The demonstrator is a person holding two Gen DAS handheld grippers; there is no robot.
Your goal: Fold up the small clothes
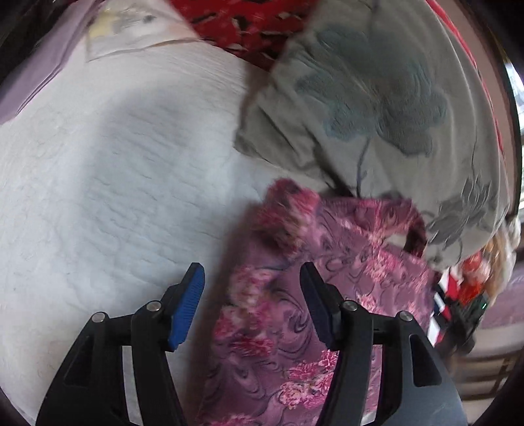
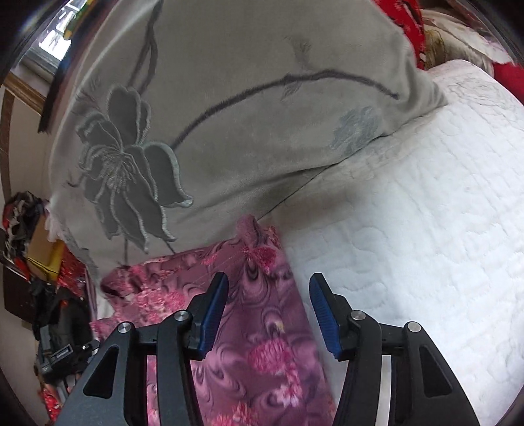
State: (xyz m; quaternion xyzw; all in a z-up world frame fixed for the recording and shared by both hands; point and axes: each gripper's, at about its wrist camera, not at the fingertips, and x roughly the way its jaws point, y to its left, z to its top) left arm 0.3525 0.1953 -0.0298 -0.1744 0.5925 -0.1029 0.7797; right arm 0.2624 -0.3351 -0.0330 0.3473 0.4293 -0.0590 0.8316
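Note:
A purple garment with pink flowers (image 1: pixel 288 314) lies on the white quilted bed (image 1: pixel 98 183), its far end bunched beside a grey blanket. My left gripper (image 1: pixel 252 301) is open and empty above the garment's left edge. In the right wrist view the same garment (image 2: pixel 262 344) lies below my right gripper (image 2: pixel 268 314), which is open and empty above the garment's right edge. The white quilt (image 2: pixel 409 245) lies to the right.
A grey blanket with embroidered flowers (image 1: pixel 376 108) (image 2: pixel 229 114) lies just beyond the garment. Red fabric (image 1: pixel 249 23) sits at the far side of the bed. Cluttered items and boxes (image 2: pixel 36 255) stand beside the bed.

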